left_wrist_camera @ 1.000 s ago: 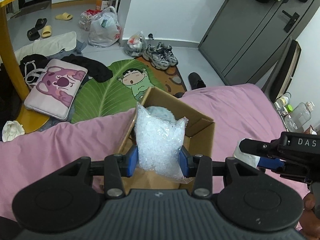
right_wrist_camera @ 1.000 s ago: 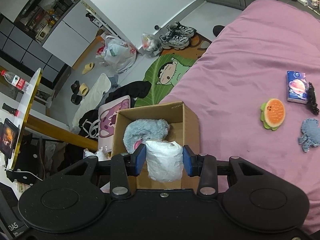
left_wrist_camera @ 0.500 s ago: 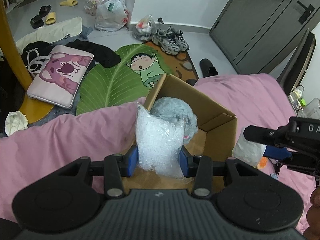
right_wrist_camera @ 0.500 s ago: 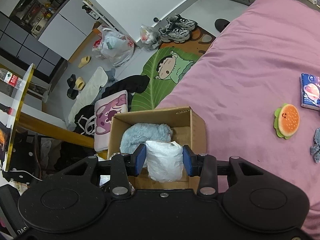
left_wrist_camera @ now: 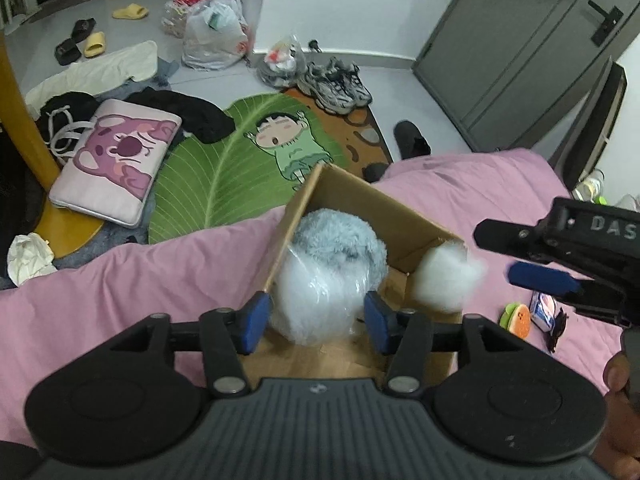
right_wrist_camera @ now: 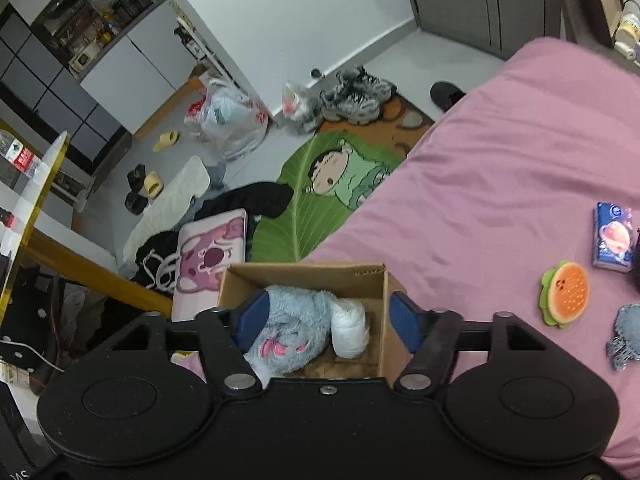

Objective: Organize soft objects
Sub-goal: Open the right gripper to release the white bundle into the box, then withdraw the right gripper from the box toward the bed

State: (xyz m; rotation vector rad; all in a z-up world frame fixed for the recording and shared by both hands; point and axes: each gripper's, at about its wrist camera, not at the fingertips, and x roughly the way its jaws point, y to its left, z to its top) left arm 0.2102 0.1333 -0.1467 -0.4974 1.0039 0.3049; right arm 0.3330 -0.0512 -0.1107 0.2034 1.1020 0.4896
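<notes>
An open cardboard box (left_wrist_camera: 360, 200) (right_wrist_camera: 304, 274) sits on the pink bed, with a fluffy blue plush (left_wrist_camera: 340, 236) (right_wrist_camera: 292, 328) inside. My left gripper (left_wrist_camera: 316, 322) hangs over the box, its jaws opening. A clear bubble-wrap bag (left_wrist_camera: 316, 300) shows blurred between its blue pads, slipping free onto the plush. My right gripper (right_wrist_camera: 328, 320) is above the same box, jaws opening wide with nothing pressed between them. The white wrapped bundle (right_wrist_camera: 350, 332) (left_wrist_camera: 444, 280) lies in the box beside the plush. One blue pad of the right gripper (left_wrist_camera: 540, 280) shows in the left wrist view.
On the bed to the right lie a burger-shaped toy (right_wrist_camera: 566, 294), a blue tissue pack (right_wrist_camera: 612, 238) and a grey-blue fabric piece (right_wrist_camera: 628, 336). Beyond the bed's edge the floor holds a leaf mat (left_wrist_camera: 224, 168), shoes, bags and a pink cushion (left_wrist_camera: 116, 164).
Both grippers have opened. The bubble-wrap bag has dropped lower from the left pads, and the white bundle has fallen from the right pads into the box.
</notes>
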